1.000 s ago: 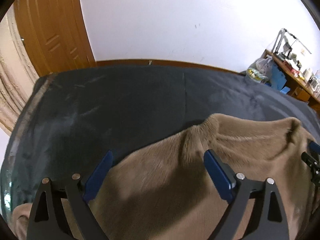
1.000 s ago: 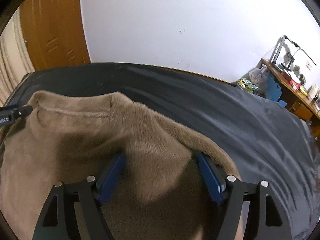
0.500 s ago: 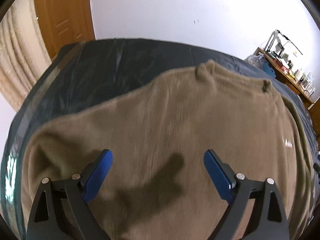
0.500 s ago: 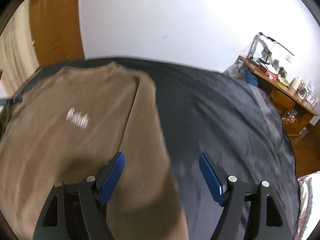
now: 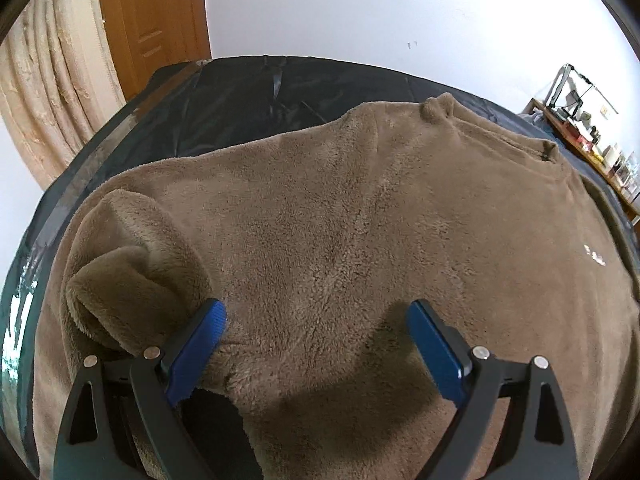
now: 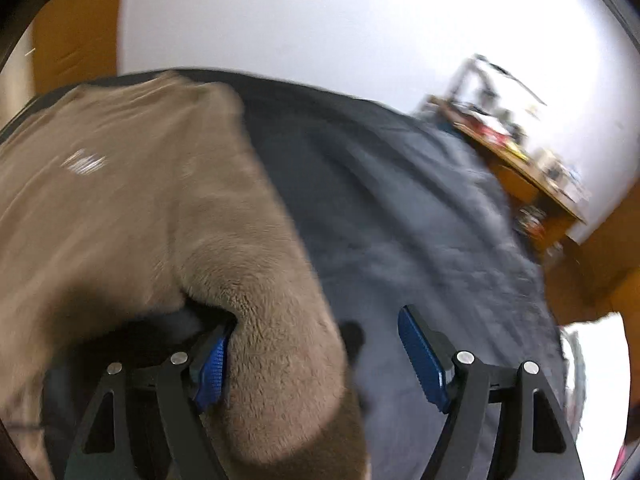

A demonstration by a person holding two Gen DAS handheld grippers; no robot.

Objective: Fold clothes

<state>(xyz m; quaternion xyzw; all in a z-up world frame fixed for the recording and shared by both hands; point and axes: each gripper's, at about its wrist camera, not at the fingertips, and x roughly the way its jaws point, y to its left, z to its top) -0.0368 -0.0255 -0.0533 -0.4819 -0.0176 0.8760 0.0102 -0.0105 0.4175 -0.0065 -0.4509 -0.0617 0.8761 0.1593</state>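
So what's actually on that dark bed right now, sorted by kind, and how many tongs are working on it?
Brown fleece sweater: 1
Dark bed cover: 1
Tongs: 2, the left tongs and the right tongs, both open
Total: 4

A white wall [image 5: 360,12] rises behind the bed [image 5: 248,84], with a wooden door [image 5: 152,20], a beige curtain [image 5: 52,92], and a cluttered desk [image 6: 520,160].

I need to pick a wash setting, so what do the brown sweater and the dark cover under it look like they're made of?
Sweater: looks like plush fleece, matte and fuzzy, with a short raised pile that rounds over at the folds; fibre unclear.
Cover: a thin, smooth dark sheet with a slight sheen and fine wrinkles, probably synthetic or plastic-coated; the right view is blurred, so it stays open.
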